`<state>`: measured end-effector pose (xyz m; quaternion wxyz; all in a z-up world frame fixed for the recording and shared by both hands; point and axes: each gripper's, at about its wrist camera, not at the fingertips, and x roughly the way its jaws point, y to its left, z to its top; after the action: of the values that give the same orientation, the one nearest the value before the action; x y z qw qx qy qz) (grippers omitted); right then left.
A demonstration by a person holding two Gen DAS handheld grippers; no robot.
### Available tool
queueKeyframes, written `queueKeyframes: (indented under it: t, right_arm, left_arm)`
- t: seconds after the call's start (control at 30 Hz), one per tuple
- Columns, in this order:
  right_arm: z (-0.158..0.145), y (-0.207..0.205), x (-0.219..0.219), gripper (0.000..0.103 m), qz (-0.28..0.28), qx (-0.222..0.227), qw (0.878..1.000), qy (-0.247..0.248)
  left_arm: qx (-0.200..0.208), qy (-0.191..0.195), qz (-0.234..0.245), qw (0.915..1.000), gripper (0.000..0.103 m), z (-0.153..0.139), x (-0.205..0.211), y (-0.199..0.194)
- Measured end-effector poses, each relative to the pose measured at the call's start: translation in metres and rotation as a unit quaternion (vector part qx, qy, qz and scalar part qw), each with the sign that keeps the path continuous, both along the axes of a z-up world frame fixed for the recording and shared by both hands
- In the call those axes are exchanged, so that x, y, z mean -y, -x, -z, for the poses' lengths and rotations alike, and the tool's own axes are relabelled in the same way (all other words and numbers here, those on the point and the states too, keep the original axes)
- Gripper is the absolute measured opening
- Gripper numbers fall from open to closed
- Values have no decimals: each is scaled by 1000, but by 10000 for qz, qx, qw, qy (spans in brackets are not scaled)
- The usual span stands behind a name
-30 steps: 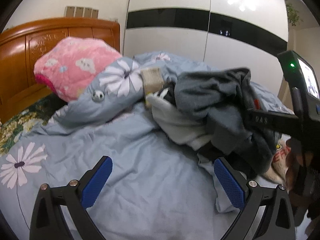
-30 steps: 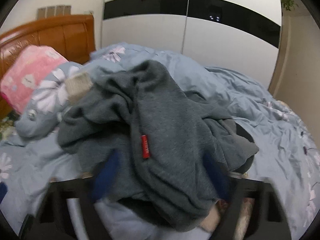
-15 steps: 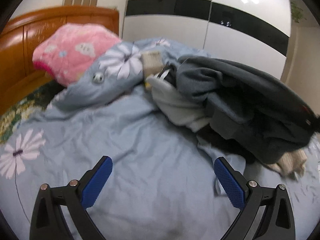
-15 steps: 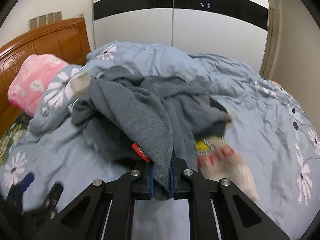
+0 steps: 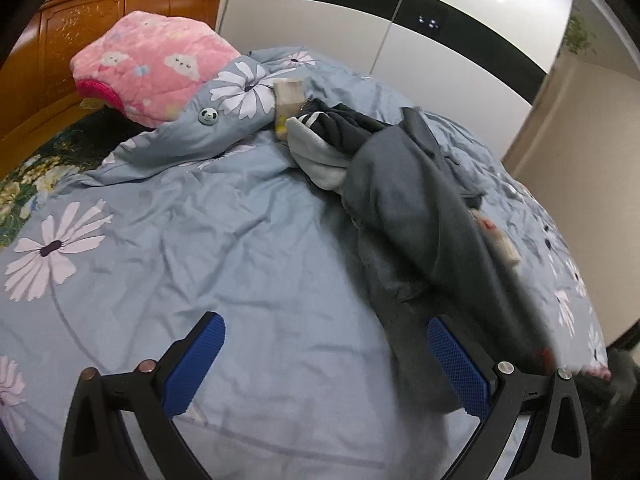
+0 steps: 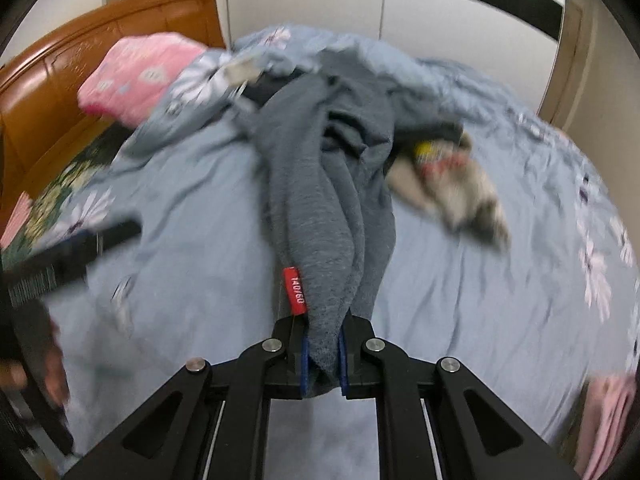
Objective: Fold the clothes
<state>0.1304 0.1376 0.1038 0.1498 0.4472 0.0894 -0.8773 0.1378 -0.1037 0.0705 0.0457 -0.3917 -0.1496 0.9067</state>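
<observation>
The grey garment is lying bunched along the bed, one gathered edge running straight back into the right gripper, whose fingers are pinching it tight just beside the red size tag. To do this well, the right hand should keep drawing steadily until the garment is lying clear of the other clothes ahead of the fingers. The left gripper is hovering with fingers spread and empty, the garment's near end just beyond its right finger, over the blue floral duvet. A second ago the right fingers were wide around the heaped garment; now it is stretching out long.
</observation>
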Motion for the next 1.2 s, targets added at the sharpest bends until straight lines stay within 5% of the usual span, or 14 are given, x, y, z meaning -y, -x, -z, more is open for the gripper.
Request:
queueKeyframes:
  t: [0.23,0.47,0.7,1.0,1.1,1.2]
  right_arm:
    - [21,-98,-23,11,163,416,9987,-234]
    - [24,-139,-89,11,915,690,9934,-28]
    - [17,-157,-106,10,996,669,9924,271]
    - [17,-155,-120,11,982,594,9905,759]
    - [22,-151,-126,11,959,672,9896,837]
    - [26,-149,-131,11,950,718,9889,885]
  left_arm:
    - [148,-29,418,9990,103,-25,-10,-39]
    - [160,292,1155,9927,103,-50,-85,-32]
    - [658,-43,1672,9837,103,-47,-170,39]
    - [1391,-278,1099,9838,99,-5,-207,139]
    - [1501,-215,1010,9833,88,2,-213,160]
    - [1627,-254,961,9817,64,7,-216,177]
